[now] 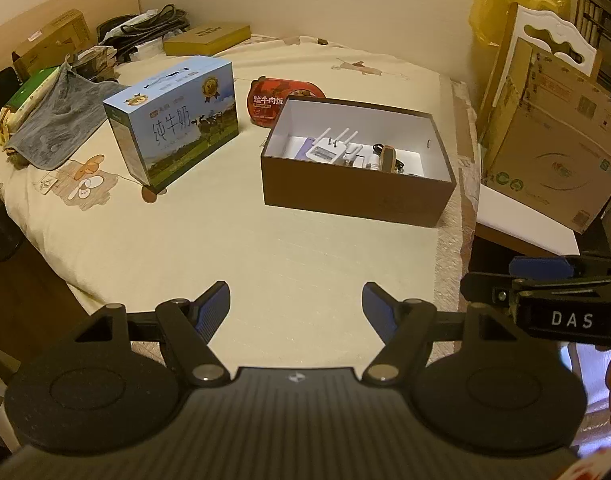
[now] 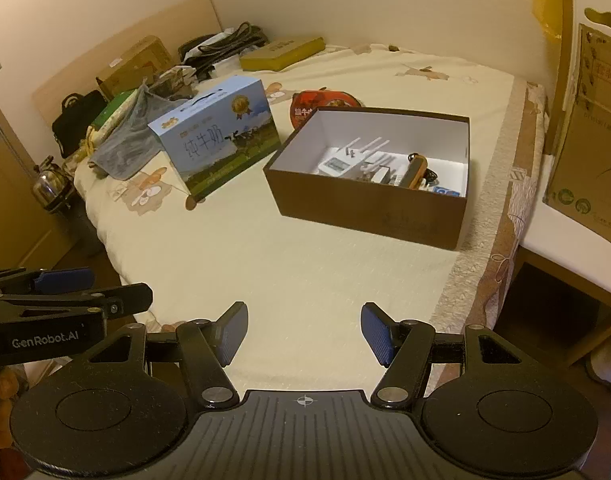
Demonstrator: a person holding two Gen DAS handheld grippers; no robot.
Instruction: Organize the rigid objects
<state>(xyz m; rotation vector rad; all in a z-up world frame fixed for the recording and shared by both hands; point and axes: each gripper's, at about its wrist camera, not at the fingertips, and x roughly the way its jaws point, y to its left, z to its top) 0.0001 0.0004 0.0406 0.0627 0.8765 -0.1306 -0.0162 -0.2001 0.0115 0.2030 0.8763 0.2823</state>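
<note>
Both claws, left claw (image 1: 296, 310) and right claw (image 2: 304, 332), hang released and empty over the bed's (image 1: 265, 248) near edge. Milk carton (image 1: 173, 120) looks stiff, probably heavy; its top handle seems the best hold.

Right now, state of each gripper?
Left gripper: open, holding nothing.
Right gripper: open, holding nothing.

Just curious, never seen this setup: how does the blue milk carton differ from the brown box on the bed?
The milk carton is closed, printed blue and green, and stands tall. The brown box is open-topped, plain, lower and wider, with gadgets inside. Both rest on the bedspread, apart.
</note>
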